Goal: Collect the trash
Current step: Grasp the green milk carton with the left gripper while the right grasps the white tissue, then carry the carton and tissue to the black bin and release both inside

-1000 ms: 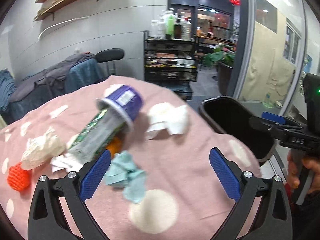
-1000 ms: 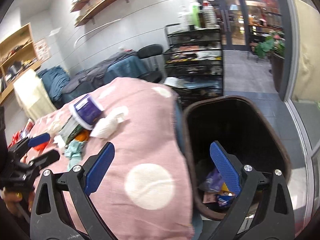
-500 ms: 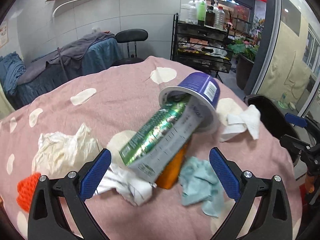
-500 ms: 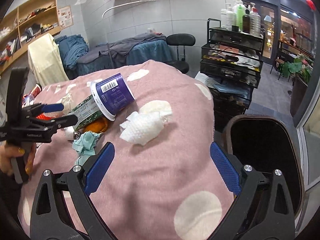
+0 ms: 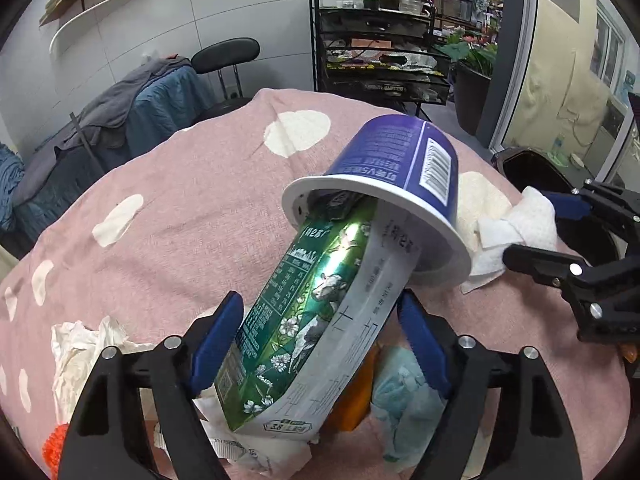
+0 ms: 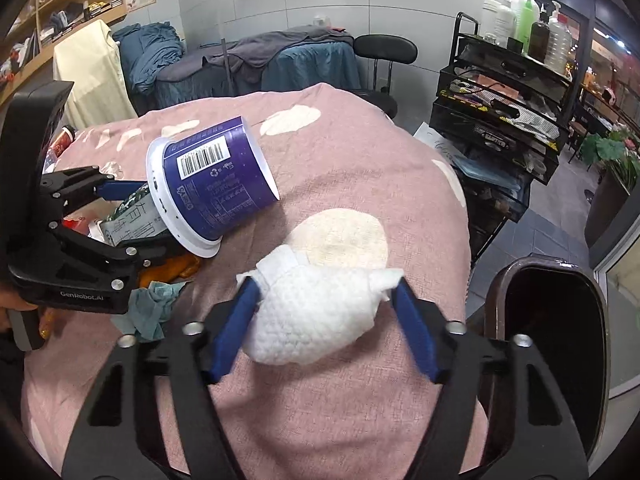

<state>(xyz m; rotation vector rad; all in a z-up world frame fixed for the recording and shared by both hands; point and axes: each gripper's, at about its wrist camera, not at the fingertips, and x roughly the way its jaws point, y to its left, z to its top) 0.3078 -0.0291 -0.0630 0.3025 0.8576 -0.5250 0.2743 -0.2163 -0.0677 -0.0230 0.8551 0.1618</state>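
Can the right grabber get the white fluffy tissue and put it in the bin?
Probably yes. The right gripper already has its open fingers on either side of the white tissue, with nothing on top of it. The bin stands open just beside the table.

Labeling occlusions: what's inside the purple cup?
A flattened green-and-grey milk carton pokes out of the purple plastic cup; its far end and the cup's bottom are hidden.

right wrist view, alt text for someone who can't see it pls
The right tongs straddle a crumpled white paper towel on a pink spotted cloth. A dark trash bin stands to the right; the left tongs close around a carton stuck in a purple cup.
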